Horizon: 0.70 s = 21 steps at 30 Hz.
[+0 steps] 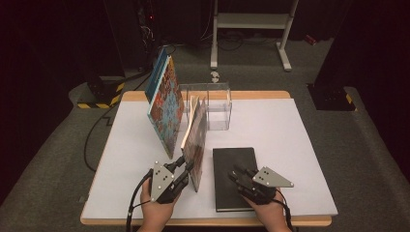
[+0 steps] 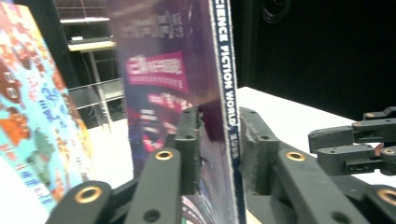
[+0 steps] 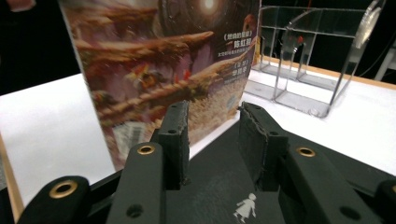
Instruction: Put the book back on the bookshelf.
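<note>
At lower centre of the high view, the left gripper (image 1: 186, 166) is clamped on the spine of a magazine (image 1: 196, 140) standing upright on the table (image 1: 270, 125), its far edge near the clear rack (image 1: 208, 104). The right gripper (image 1: 240, 175) hovers over a black notebook (image 1: 232, 164), jaws apart, seemingly holding nothing. Keep the magazine vertical and guide it straight toward a rack slot, avoiding the leaning book (image 1: 164, 104).

magazine (image 2: 177, 93) top cut off, cover blurred | black book (image 1: 232, 169) near end hidden by right gripper (image 1: 247, 180)
</note>
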Available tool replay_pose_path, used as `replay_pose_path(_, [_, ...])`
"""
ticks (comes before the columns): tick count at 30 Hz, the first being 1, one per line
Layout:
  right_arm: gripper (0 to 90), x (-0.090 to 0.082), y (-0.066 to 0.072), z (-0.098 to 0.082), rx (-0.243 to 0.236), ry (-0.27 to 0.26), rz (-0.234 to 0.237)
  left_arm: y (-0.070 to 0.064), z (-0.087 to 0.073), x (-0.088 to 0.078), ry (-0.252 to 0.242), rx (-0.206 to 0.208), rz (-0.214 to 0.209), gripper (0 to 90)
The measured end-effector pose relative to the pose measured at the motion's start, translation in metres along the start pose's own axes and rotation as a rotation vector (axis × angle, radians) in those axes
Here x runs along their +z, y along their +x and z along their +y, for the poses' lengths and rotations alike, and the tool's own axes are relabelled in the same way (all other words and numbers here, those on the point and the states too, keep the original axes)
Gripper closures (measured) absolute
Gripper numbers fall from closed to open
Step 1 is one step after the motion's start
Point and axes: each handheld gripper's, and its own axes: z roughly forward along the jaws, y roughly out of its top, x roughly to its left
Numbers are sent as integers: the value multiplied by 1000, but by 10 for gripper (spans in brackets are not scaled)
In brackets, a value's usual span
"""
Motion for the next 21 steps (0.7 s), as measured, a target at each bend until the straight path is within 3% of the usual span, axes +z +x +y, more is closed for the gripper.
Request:
replay_pose_path(4, [626, 1, -3, -1, 14, 4, -5, 7, 2, -3, -19, -1, 15, 811])
replay_pose_path(9, [631, -1, -6, 0, 26, -6, -20, 17, 6, -6, -16, -16, 0, 834])
replay_pose_path(15, [633, -3, -11, 0, 42, -10, -37, 24, 5, -9, -26, -24, -7, 828])
replay_pose_path(21, [631, -3, -11, -1, 46, -10, -35, 27, 6, 5, 3, -47, 3, 748])
